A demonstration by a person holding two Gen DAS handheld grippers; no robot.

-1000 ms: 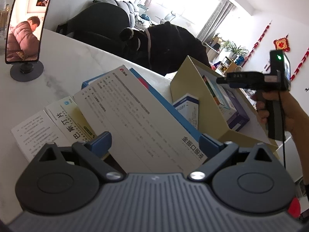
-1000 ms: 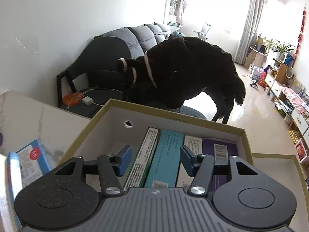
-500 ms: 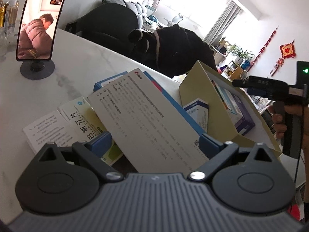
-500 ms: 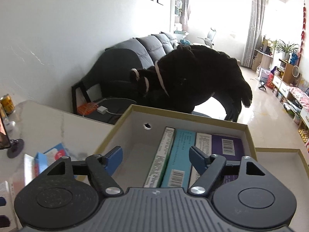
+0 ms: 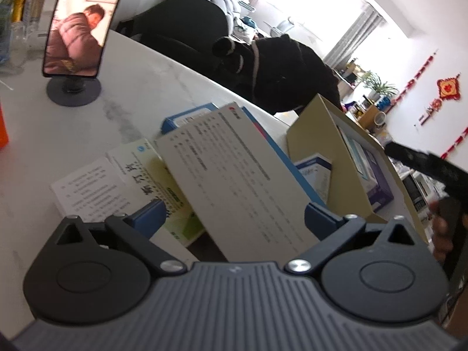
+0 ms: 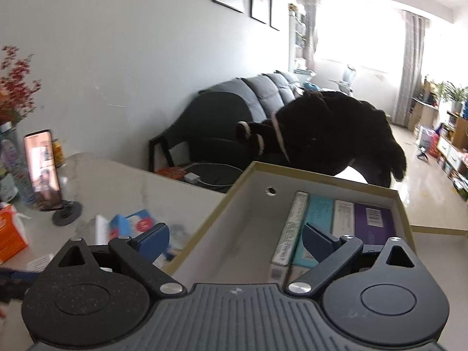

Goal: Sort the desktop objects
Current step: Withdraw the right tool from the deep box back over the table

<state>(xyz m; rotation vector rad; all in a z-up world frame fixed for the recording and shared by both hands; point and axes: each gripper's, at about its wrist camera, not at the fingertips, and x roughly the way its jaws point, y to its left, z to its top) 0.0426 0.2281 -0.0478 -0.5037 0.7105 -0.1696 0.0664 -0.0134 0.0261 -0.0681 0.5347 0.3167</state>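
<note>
The left gripper [image 5: 234, 215] keeps its fingers [image 5: 152, 213] clamped on the sides of a large white medicine box [image 5: 234, 181] with a blue edge, held tilted above the marble surface [image 5: 131, 87], much as a second ago. Under and behind it lie a green-and-white box [image 5: 146, 175], a blue box [image 5: 187, 117] and a small blue-and-white box [image 5: 316, 169] just beside the wall of the tan cardboard box [image 5: 318, 152].

The right gripper [image 6: 235, 238] has changed most. A second ago its fingers stood fairly close together, low over the row of cartons; they have just been opening and now stand wide apart with nothing between them. The gripper has also drawn back and swung left: the tan cardboard box [image 6: 251, 169] sits further right in its view, and the phone on a stand [image 6: 42, 169] and an orange carton [image 6: 8, 231] have come into sight. Four cartons stand on edge side by side in the box: white [image 6: 292, 225], teal [image 6: 316, 219], white [image 6: 343, 216] and purple [image 6: 376, 219].
</note>
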